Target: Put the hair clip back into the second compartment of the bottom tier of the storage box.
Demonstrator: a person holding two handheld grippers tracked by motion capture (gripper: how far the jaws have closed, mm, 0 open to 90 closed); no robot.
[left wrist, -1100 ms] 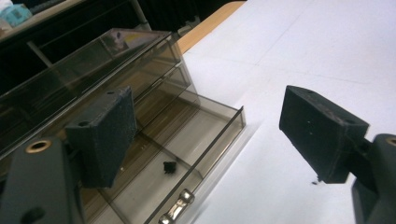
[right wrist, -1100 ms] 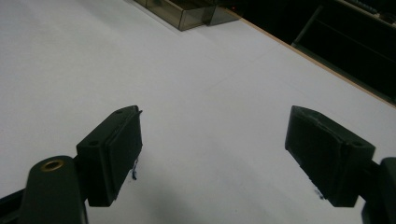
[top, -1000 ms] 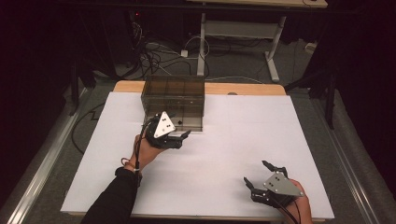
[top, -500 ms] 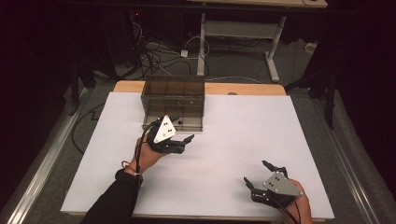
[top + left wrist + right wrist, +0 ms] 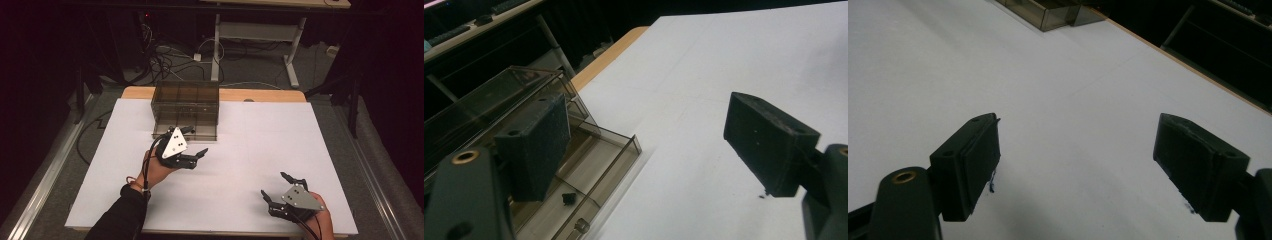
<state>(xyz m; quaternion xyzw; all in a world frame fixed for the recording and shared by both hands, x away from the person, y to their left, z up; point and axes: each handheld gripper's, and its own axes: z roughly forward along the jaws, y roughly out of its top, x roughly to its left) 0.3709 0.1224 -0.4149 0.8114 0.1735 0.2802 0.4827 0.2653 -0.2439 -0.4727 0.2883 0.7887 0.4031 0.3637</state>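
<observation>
A smoky see-through compartment box (image 5: 186, 107) stands at the back middle of the white table (image 5: 260, 135). My left gripper (image 5: 195, 140) hovers at the box's front edge, open and holding nothing. In the left gripper view the gripper (image 5: 651, 150) has one jaw over an open compartment of the box (image 5: 589, 165), which holds a small black part (image 5: 569, 198) and a small round part (image 5: 582, 226). My right gripper (image 5: 273, 184) is near the front right edge, open and empty. In its own view the right gripper (image 5: 1075, 160) points over bare white tabletop.
A wooden strip (image 5: 260, 95) runs along the table's far edge behind the box. Cables (image 5: 170, 60) and a desk frame (image 5: 250, 35) sit on the floor beyond. A metal rail (image 5: 45, 180) runs along the left side. The box corner (image 5: 1048, 12) sits far ahead in the right gripper view.
My left gripper has drifted slightly toward the near side, away from the box front. The right gripper has stayed in place.
</observation>
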